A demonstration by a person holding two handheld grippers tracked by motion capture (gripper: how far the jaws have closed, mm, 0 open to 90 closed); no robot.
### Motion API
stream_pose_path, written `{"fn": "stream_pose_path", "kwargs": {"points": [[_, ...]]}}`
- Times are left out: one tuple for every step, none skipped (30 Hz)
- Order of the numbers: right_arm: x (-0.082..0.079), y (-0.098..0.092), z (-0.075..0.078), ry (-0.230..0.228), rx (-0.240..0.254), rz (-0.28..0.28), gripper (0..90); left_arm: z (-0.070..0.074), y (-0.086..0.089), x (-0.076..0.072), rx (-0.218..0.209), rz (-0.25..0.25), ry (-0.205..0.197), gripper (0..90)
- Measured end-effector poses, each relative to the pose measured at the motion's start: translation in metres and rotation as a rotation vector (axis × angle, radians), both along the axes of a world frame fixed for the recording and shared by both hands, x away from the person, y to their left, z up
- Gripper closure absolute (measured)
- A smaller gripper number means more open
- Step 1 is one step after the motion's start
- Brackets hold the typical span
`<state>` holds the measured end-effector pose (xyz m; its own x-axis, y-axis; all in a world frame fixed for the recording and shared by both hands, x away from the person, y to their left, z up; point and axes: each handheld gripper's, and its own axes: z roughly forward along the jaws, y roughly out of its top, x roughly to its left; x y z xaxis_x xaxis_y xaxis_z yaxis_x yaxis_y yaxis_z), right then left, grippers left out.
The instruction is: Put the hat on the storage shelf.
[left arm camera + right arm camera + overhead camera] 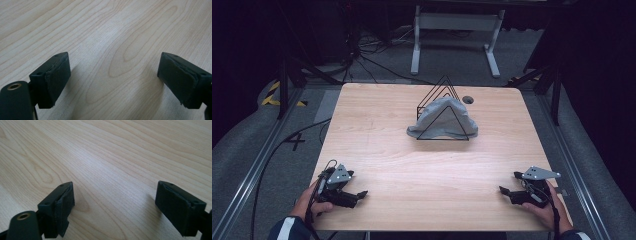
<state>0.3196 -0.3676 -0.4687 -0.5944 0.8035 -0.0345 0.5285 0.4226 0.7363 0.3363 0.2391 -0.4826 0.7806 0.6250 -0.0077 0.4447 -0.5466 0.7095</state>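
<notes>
Plainly, no writing or brand mark can be read anywhere. Your left gripper (360,194), lower left of the high view, and your right gripper (505,191), lower right, both gape wide over bare table (412,165), holding nothing. Well apart, upper centre, the grey cloth (442,120) sits draped in the black wire rack (443,107).

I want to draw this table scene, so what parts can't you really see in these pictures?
- High view: the grey cloth covers the lower back of the black wire rack, so what is under it is hidden.
- High view: the person's forearms are cut off by the bottom edge.
- High view: the dark hole in the table is too small to tell.
</notes>
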Motion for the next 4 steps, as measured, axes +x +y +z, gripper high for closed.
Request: {"fn": "stream_pose_path", "kwargs": {"points": [[0.0005, -0.0004, 0.0002, 0.000, -0.001, -0.003, 16.0, -0.0001, -0.0001, 0.0002, 0.000, 0.001, 0.001, 11.0], [0.0005, -0.0004, 0.0002, 0.000, -0.001, -0.003, 16.0, 0.0000, -0.0001, 0.0004, 0.002, 0.002, -0.001, 10.7], [0.0006, -0.0004, 0.0002, -0.001, 0.000, -0.006, 16.0, 0.0002, -0.0010, 0.0004, 0.004, 0.011, 0.013, 10.0], [0.0006, -0.0004, 0.0002, -0.001, 0.000, -0.006, 16.0, 0.0002, -0.0010, 0.0004, 0.004, 0.011, 0.013, 9.2]]}}
